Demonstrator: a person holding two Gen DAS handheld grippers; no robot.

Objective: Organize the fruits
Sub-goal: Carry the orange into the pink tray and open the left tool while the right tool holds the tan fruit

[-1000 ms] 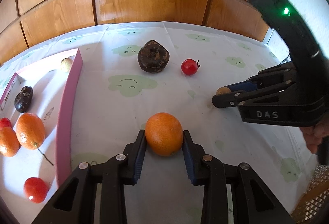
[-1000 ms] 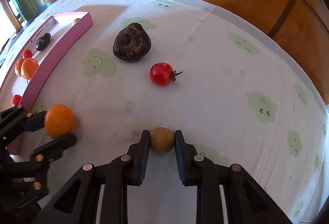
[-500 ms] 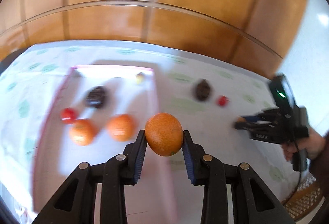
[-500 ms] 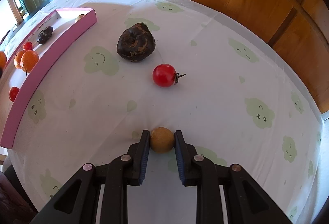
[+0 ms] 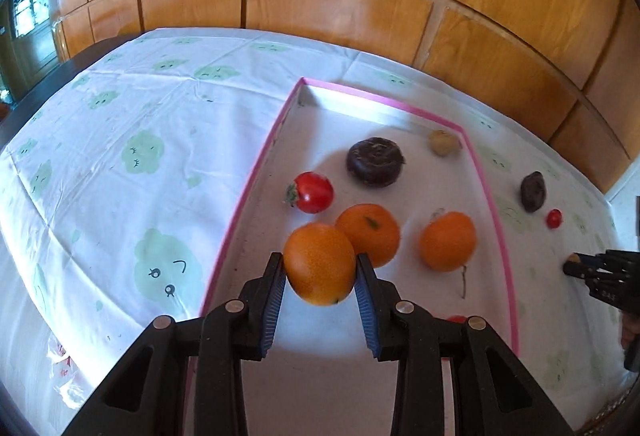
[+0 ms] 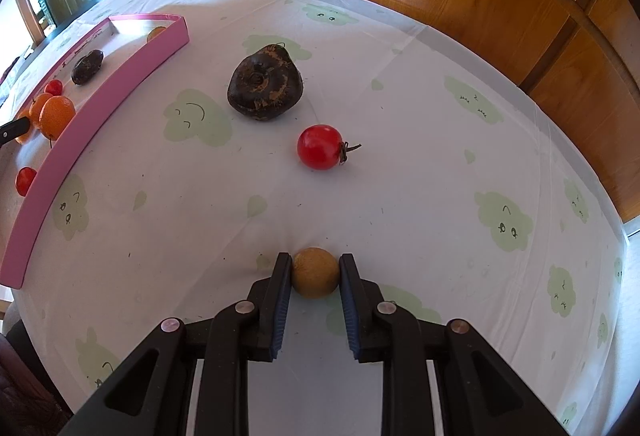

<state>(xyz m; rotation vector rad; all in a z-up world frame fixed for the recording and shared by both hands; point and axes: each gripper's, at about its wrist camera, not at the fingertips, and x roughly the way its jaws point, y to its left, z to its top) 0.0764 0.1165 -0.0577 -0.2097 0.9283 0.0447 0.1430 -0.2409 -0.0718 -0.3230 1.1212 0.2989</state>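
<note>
- The left gripper (image 5: 320, 272) clamps an orange (image 5: 319, 263) at lower centre, held above the pink tray (image 5: 491, 196), seemingly to join the two oranges (image 5: 447, 241) there.
- The right gripper (image 6: 315, 274) pinches a small brown fruit (image 6: 315, 272) low in its frame, on the tablecloth (image 6: 400, 196).
- A tomato (image 6: 320, 147) and dark fruit (image 6: 265, 84) wait mid-frame, outside the tray.

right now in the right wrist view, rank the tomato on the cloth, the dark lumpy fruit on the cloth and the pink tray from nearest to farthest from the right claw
1. Tomato: just ahead of the right claw, on the cloth.
2. Dark lumpy fruit: farther ahead, slightly left.
3. Pink tray: taking its far corner, farthest, far left; its near end comes closer.
</note>
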